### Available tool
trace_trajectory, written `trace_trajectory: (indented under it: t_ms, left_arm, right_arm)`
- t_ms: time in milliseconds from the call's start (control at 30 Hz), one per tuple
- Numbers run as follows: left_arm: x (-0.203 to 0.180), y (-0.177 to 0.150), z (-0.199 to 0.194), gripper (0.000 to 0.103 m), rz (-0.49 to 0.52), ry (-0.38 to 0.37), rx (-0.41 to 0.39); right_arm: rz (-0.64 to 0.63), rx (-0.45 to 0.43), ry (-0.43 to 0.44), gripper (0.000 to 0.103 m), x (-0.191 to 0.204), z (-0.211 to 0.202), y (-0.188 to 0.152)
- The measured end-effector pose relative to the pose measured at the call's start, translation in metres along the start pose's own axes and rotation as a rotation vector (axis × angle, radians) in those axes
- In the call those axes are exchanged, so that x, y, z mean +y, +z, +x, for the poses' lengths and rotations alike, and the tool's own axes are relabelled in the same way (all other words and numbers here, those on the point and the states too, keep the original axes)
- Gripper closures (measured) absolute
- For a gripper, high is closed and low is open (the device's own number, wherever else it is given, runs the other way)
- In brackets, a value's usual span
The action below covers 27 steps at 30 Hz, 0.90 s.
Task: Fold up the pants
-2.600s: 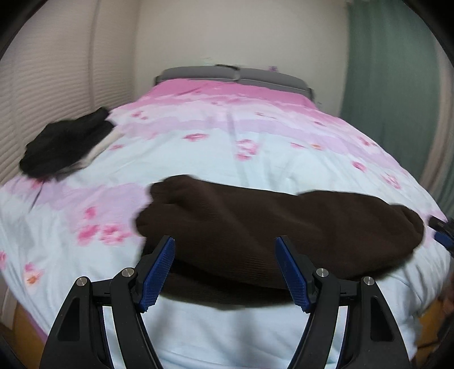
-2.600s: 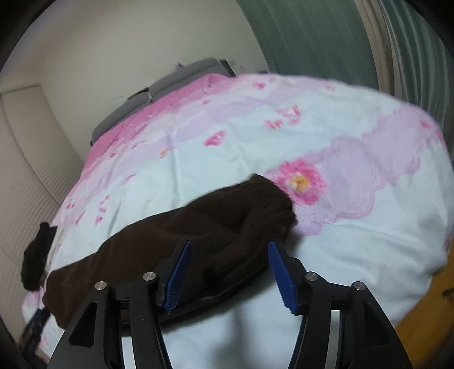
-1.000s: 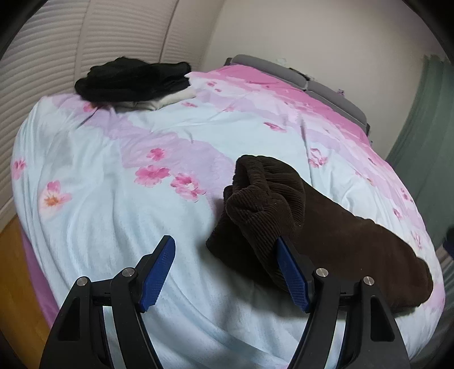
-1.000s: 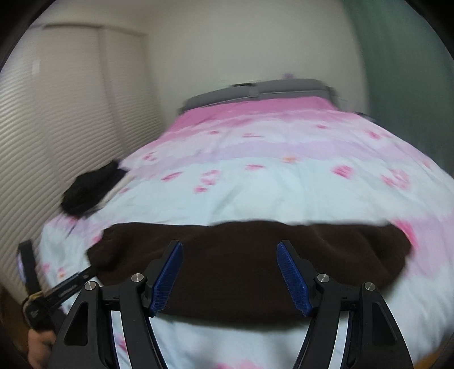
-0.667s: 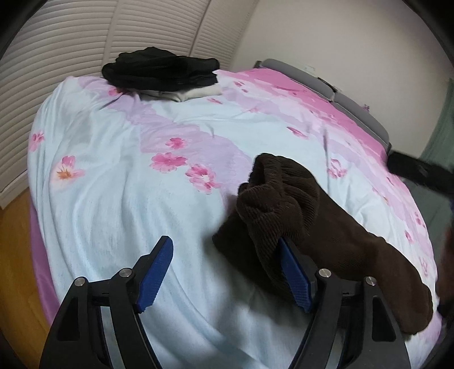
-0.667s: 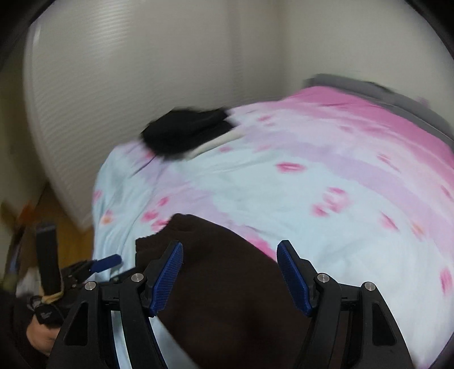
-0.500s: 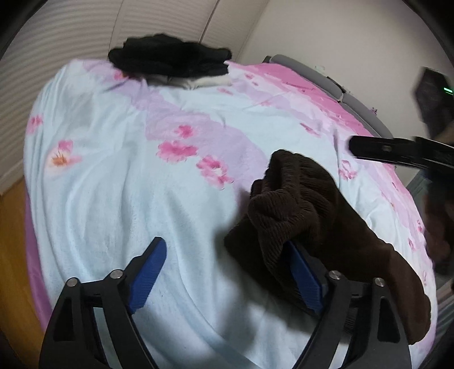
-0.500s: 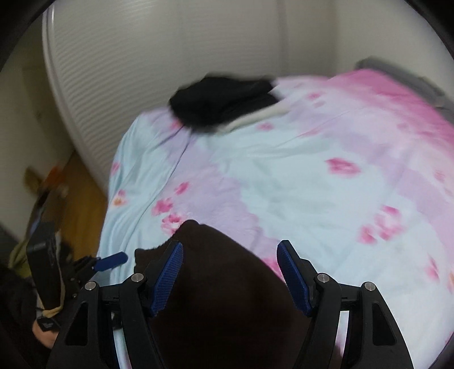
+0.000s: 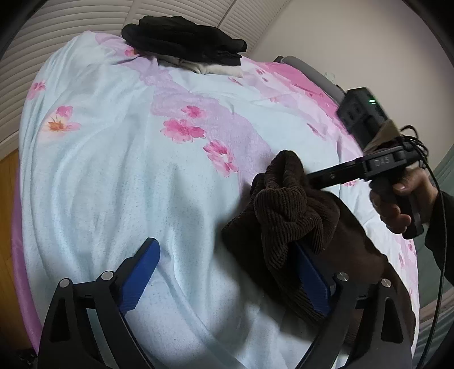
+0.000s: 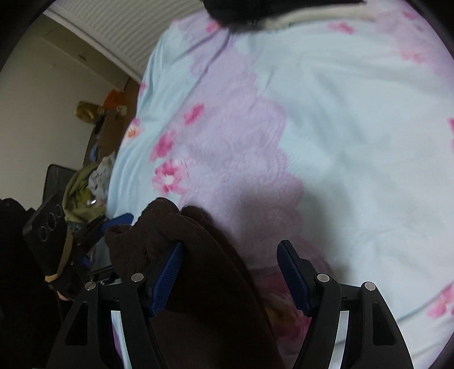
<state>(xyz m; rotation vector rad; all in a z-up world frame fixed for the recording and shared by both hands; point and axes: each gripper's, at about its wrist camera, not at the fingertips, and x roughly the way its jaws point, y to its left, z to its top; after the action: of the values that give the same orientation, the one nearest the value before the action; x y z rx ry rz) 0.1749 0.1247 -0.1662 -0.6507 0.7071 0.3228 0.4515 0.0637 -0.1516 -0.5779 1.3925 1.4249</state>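
Observation:
The dark brown corduroy pants [image 9: 286, 207] lie on the flowered bed cover [image 9: 113, 170], with one end bunched into a raised knot. My left gripper [image 9: 224, 247] is at that end and its jaws are opening. The cloth drapes over the right pad [image 9: 312, 278], while the left pad [image 9: 142, 269] stands apart over bare cover. A hand [image 9: 397, 198] holds my right gripper, and one of its fingers [image 9: 332, 176] reaches in behind the knot. In the right wrist view the right gripper [image 10: 231, 245] is open astride the pants [image 10: 198, 269], and cloth covers its left pad.
A pile of black clothes on something white [image 9: 184, 48] sits at the far edge of the bed. Louvred doors [image 9: 71, 25] stand behind it, and a grey headboard [image 9: 312, 71] at the back right. Clutter on the floor [image 10: 85, 181] lies beside the bed.
My left jaws have widened and let the bunched end slacken. The right gripper has swung across the bed and come down at the same bunched end, now facing the louvred doors.

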Motion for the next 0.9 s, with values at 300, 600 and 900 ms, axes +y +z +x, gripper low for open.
trace_trajectory:
  t_ms: [300, 600, 900]
  left_arm:
    - [-0.001, -0.002, 0.009, 0.005, 0.036, 0.04, 0.0]
    - [0.002, -0.003, 0.008, 0.004, 0.014, -0.008, -0.019]
    - [0.004, 0.003, -0.001, 0.003, -0.058, -0.134, -0.022]
  right_arm:
    - [0.028, 0.077, 0.118, 0.071, -0.003, 0.04, -0.003]
    - [0.048, 0.058, 0.086, 0.064, 0.002, 0.047, 0.002]
    - [-0.059, -0.098, 0.122, 0.084, 0.028, -0.01, -0.012]
